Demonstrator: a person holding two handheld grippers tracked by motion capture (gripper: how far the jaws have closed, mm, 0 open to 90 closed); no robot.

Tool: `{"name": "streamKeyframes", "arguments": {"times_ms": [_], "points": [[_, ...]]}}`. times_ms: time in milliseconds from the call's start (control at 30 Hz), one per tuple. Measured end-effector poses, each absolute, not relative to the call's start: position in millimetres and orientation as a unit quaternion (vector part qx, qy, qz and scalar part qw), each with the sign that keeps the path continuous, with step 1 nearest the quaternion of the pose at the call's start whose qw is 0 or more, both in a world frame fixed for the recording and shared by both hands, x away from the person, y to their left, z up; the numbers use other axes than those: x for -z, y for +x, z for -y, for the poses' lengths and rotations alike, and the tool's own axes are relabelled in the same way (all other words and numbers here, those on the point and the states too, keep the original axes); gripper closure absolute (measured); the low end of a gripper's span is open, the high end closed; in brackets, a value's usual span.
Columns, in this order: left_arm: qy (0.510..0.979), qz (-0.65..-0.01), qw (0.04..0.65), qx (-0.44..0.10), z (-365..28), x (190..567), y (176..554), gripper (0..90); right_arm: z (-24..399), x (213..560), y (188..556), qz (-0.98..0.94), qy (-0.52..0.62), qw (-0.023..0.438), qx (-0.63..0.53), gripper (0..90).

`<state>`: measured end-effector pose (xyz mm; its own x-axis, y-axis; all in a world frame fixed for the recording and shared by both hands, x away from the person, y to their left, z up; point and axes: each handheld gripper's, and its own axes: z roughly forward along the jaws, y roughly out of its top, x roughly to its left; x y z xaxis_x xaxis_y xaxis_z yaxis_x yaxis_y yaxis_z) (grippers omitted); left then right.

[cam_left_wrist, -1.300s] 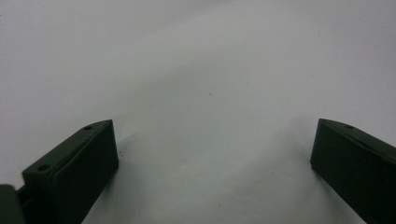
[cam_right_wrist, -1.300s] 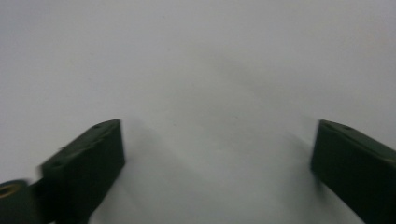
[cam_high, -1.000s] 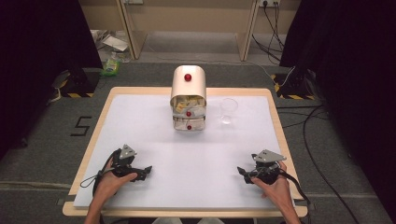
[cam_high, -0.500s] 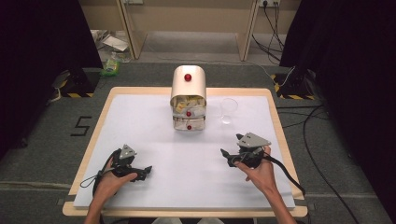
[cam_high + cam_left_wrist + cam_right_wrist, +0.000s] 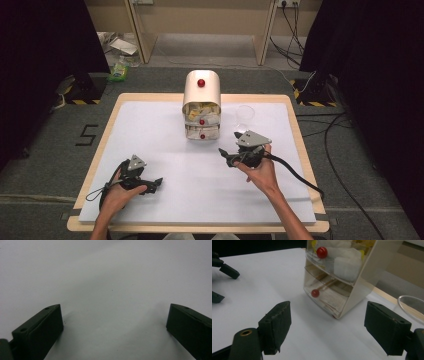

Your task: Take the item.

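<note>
You are holding your right gripper [image 5: 228, 144] with its jaws standing wide apart and nothing between them; they have just been closing a little, though the gap is staying broad and the pads [image 5: 277, 323] are pressing on nothing. It is hovering over the white table [image 5: 150, 135], just in front and to the right of the small drawer cabinet [image 5: 202, 105], which is standing upright near the far middle of the table. In the right gripper view the cabinet [image 5: 342, 272] is sitting between the two black jaws but farther off, well clear of the pads. Your left gripper [image 5: 156, 183] is resting low at the near left of the table, its jaws also spread wide, with only bare tabletop [image 5: 107, 285] showing between them. The cabinet is carrying clear drawers, each with a red knob [image 5: 322, 252]: the upper one is holding white and yellow packets [image 5: 345, 263], while the lower one [image 5: 329, 296] is holding thin, flat pale items you cannot make out. A clear glass cup [image 5: 245, 116] is standing just right of the cabinet, apart from it.
</note>
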<state>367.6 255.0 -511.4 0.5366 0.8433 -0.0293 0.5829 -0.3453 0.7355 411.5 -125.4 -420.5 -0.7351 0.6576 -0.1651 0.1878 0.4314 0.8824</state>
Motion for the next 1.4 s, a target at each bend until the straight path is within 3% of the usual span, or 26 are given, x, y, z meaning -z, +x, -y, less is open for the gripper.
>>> {"name": "streamKeyframes", "arguments": {"times_ms": [600,1400], "points": [[0.800,-0.446,0.359,-0.181,-255.0,511.4,367.5,0.0,78.5,398.4,437.9,-0.798,0.220,0.256,-0.500,24.3],[0.800,-0.446,0.359,-0.181,-255.0,511.4,367.5,0.0,55.7,394.0,471.1,-0.798,0.199,0.271,-0.501,24.1]]}}
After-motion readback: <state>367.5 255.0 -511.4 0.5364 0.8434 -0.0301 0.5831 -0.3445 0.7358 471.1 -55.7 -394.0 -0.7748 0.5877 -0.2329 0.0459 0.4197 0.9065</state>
